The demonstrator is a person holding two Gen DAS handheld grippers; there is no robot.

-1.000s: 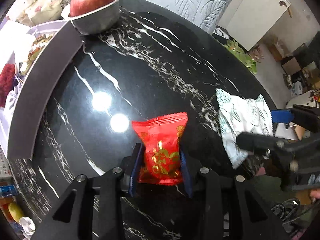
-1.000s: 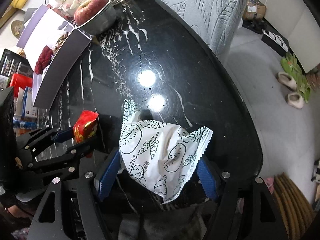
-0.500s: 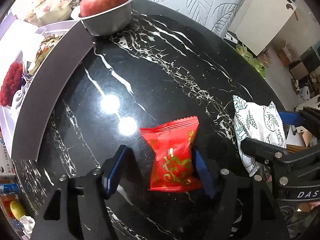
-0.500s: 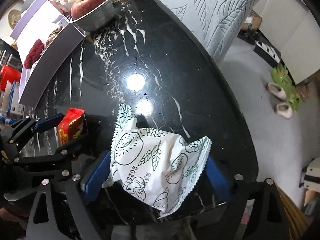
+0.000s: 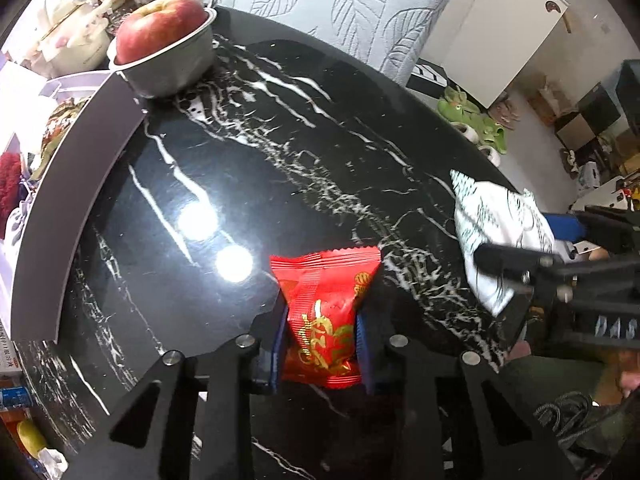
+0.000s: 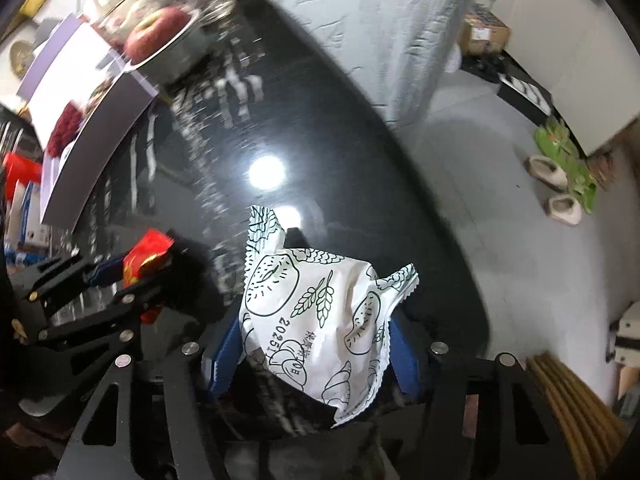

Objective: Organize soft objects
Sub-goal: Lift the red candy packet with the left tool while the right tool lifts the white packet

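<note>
The left gripper point(image 5: 322, 346) has just closed and clamps a crinkly red snack packet point(image 5: 326, 312) between its blue pads, low over the glossy black marble table point(image 5: 248, 168). Beside it, the right gripper point(image 6: 314, 350) has just been closing and pinches a puffy white printed packet point(image 6: 320, 312) on both sides. At the far edge, a round metal bowl point(image 5: 172, 72) holds a red apple point(image 5: 160, 28).

Motion blur smears the marble table point(image 6: 224, 92) and the apple bowl point(image 6: 168, 36) at eleven o'clock in the right wrist view. The left gripper point(image 6: 120, 280) covers most of the red snack packet point(image 6: 146, 258) there.
</note>
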